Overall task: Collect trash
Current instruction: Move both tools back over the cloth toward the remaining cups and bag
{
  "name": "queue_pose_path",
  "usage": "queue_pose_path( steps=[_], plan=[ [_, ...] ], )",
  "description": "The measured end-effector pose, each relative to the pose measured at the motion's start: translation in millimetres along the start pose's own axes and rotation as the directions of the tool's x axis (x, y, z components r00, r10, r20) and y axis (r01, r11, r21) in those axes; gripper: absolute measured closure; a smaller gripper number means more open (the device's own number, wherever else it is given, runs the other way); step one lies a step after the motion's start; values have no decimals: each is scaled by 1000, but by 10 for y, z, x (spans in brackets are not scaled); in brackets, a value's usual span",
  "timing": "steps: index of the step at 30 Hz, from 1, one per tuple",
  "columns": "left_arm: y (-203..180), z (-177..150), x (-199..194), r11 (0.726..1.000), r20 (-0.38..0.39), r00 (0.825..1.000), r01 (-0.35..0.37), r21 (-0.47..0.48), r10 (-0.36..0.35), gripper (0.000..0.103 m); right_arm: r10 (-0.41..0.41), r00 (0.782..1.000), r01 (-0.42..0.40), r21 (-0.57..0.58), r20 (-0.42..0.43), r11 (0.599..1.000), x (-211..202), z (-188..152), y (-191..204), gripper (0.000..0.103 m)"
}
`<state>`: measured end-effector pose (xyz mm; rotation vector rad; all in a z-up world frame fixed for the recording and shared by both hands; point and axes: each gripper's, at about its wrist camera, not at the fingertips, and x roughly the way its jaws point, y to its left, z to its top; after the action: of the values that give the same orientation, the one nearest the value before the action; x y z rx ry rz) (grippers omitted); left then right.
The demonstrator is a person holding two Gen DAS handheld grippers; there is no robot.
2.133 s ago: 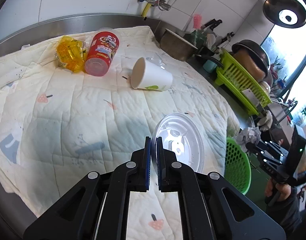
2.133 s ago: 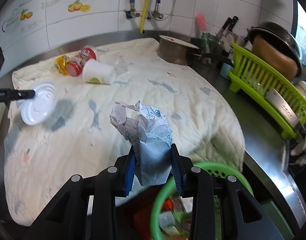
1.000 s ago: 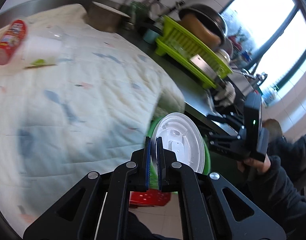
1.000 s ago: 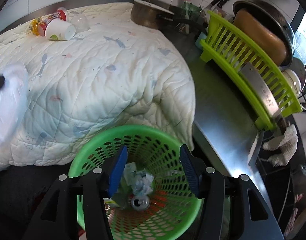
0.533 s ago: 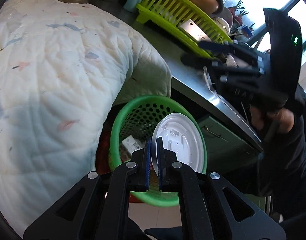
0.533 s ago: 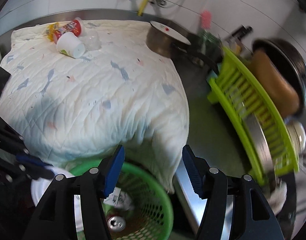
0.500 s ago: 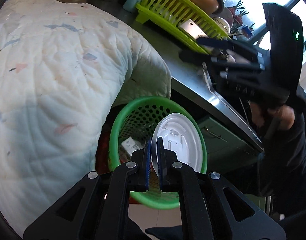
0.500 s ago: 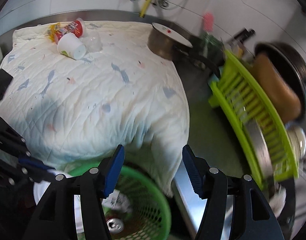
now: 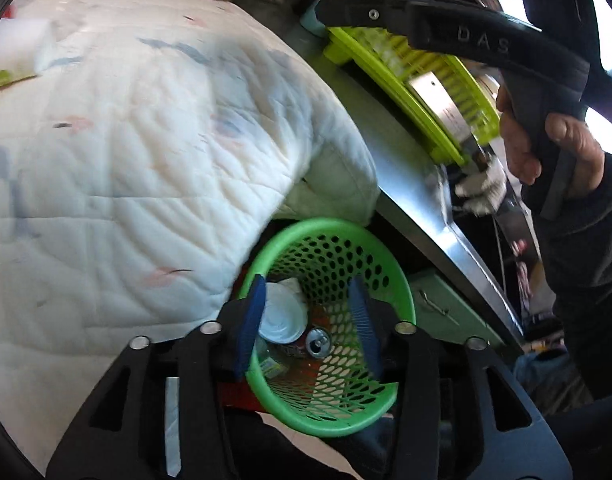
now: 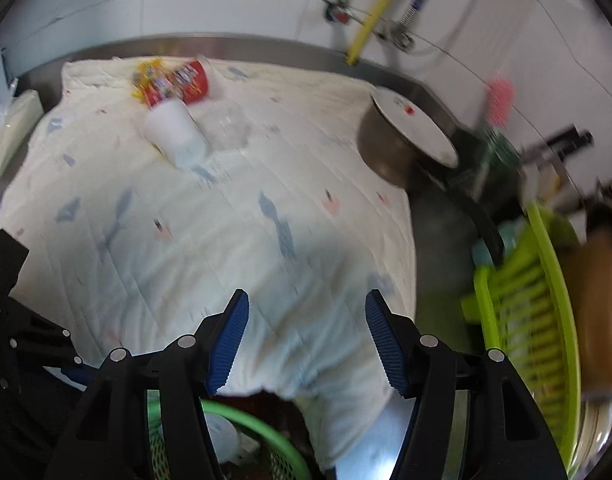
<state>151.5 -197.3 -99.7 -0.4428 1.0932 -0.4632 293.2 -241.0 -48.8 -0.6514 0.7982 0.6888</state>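
The left gripper (image 9: pixel 308 320) hangs over the green basket (image 9: pixel 402 308), its jaws opening with nothing pinched between them; the white plastic lid (image 9: pixel 281 314) lies inside the basket at 6 o'clock beside a can (image 9: pixel 318 345). The right gripper (image 10: pixel 306 334) stands half-wide and empty above the quilt (image 10: pixel 225 240). Far off at 11 o'clock, a white cup (image 10: pixel 175 132), a red snack tube (image 10: pixel 181 82) and a yellow wrapper (image 10: pixel 143 76) lie touching in 1 cluster. The risk, as I judge it: a reach into that cluster may nudge the round cup so it rolls, or snag the soft quilt.
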Motion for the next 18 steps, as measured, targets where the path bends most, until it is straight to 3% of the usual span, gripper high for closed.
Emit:
queue_pose_path(
  steps=[6,12,14,18],
  plan=[
    [127,55,-585,988,105,986,-121,-90,131,52,81,996,-80,-18,45,997,-96,436,150,44],
    [438,-48,-1174,936,192,925,-290,-198,327,50,158,981,-155,-27,115,987,-194,737,361,43],
    [636,-151,-1358,897,202,890,-352,-268,409,50,172,977,-171,-20,124,985,-205,804,422,40],
    [984,-376,-1629,835,197,854,-377,-401,481,50,226,965,-224,-28,130,974,-199,890,544,39]
  ],
)
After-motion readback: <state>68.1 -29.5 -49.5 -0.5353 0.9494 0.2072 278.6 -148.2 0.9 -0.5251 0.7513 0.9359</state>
